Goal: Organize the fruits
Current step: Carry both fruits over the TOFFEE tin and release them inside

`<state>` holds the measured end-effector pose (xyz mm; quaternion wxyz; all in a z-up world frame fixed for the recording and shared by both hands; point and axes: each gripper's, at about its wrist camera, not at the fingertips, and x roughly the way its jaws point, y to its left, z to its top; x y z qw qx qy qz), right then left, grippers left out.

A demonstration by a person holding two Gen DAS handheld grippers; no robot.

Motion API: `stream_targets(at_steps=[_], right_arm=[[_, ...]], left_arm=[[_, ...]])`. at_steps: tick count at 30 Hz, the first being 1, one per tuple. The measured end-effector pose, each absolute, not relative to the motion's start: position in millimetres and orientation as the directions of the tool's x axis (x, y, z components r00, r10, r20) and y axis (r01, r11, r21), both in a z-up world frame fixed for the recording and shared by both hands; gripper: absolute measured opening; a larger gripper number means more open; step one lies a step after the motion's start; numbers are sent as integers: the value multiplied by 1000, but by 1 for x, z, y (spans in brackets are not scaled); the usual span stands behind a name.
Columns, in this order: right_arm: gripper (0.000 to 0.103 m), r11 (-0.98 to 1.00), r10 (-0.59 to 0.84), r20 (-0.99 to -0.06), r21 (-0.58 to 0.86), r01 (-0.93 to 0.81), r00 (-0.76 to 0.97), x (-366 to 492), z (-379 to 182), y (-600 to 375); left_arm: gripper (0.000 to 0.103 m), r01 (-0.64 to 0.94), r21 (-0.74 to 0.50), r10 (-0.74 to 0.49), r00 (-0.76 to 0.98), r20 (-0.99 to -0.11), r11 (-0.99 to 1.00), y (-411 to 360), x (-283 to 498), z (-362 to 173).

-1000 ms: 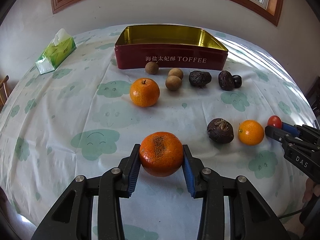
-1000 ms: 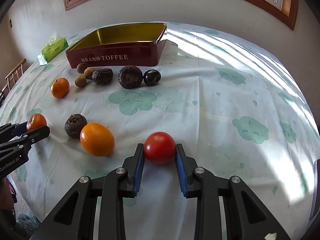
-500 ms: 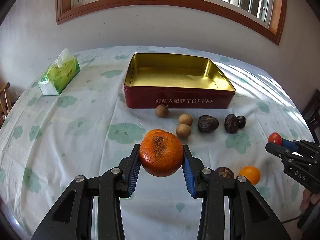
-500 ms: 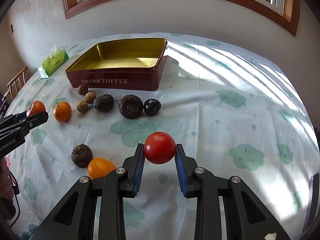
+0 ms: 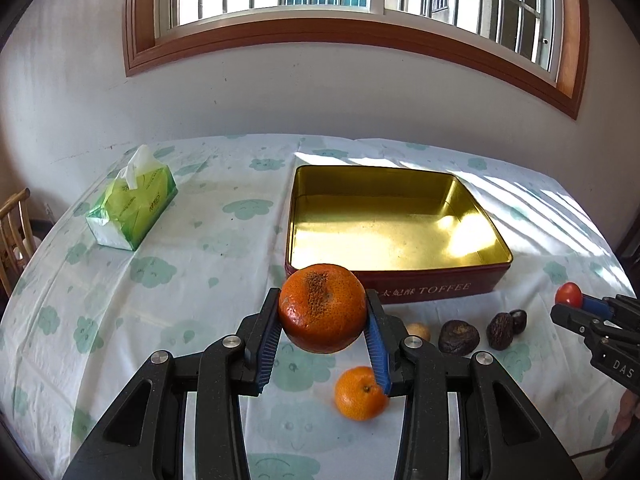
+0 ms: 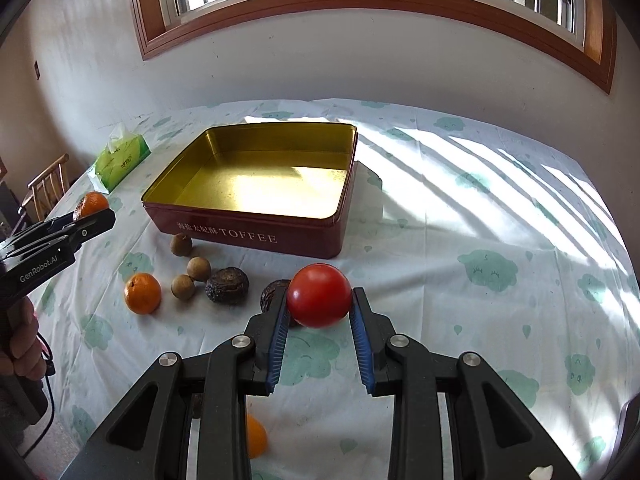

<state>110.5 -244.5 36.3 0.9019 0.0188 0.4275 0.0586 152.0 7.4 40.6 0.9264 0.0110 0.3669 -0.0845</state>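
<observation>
Clamping a scarred mandarin (image 5: pixel 322 308), the left hand-held gripper (image 5: pixel 323 322) hovers above the worktop (image 5: pixel 192 264); the right hand-held gripper (image 6: pixel 319 309) pinches a tomato (image 6: pixel 319 295). Beyond both sits the open toffee tin (image 6: pixel 256 236), with longans (image 6: pixel 199 269) beside it.

"TOFFEE" on tin (image 6: pixel 248 236), "GenRobot.AI" — left claw (image 6: pixel 96 216), "DAS" — right claw (image 5: pixel 560 312)

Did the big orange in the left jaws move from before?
Yes. The big orange, clamped in the left gripper, went up off the table and closer to the toffee tin, which now sits just beyond it.
</observation>
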Motion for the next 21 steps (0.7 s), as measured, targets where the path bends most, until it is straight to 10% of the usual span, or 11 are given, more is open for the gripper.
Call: stream_targets(at_steps=[21], right_arm=[[28,984,122,-805,19,-180,581,247,15,-201]], left_arm=[[40,215,4,-135,630,-764,977,-19,270,14]])
